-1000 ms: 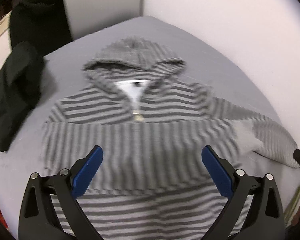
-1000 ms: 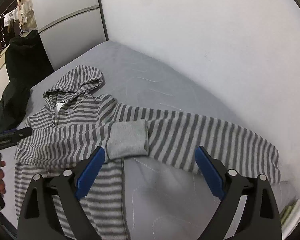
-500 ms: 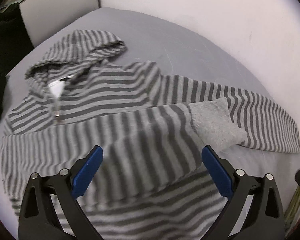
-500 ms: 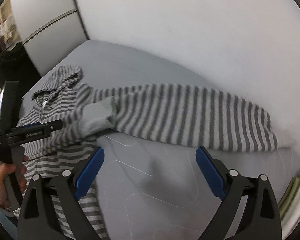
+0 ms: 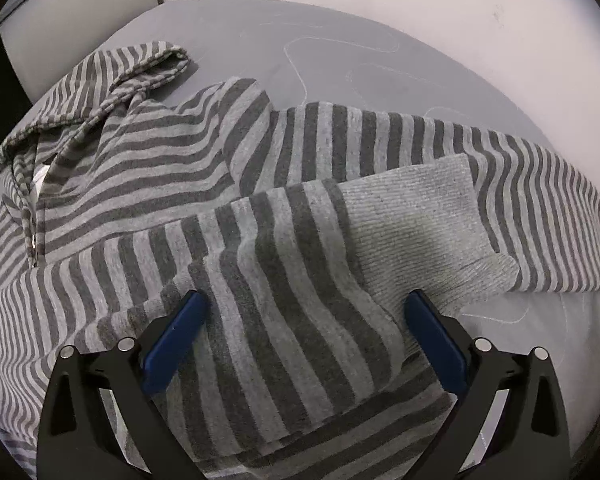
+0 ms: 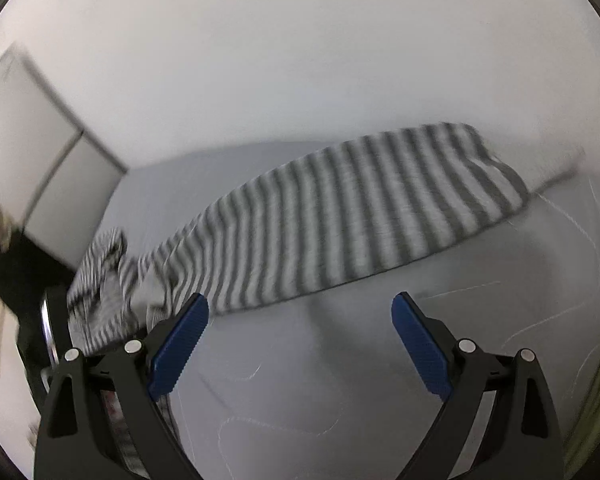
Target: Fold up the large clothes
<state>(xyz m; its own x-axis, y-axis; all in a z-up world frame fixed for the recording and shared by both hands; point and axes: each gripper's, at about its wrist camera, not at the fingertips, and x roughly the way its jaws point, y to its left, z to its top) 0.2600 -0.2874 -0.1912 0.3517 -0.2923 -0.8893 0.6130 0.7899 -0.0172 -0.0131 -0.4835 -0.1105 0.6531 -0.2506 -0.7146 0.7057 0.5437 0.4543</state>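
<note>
Hoodie (image 5: 148, 168) x1 on bed (image 6: 340, 360); both grippers' jaws wide apart, nothing gripped.

Soft even light, fisheye-bent edges; right wrist view motion-blurred, left sharp.

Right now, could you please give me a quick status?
Both grippers open, empty: left gripper over hoodie; right gripper facing outstretched sleeve. Other sleeve folded across. Nothing blocking.

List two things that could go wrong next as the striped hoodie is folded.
1. The grey-striped hoodie's folded sleeve lies loosely over its body; the open left gripper could drag it askew.
2. The outstretched striped sleeve runs close to the white wall, so the open right gripper may grasp awkwardly there.
</note>
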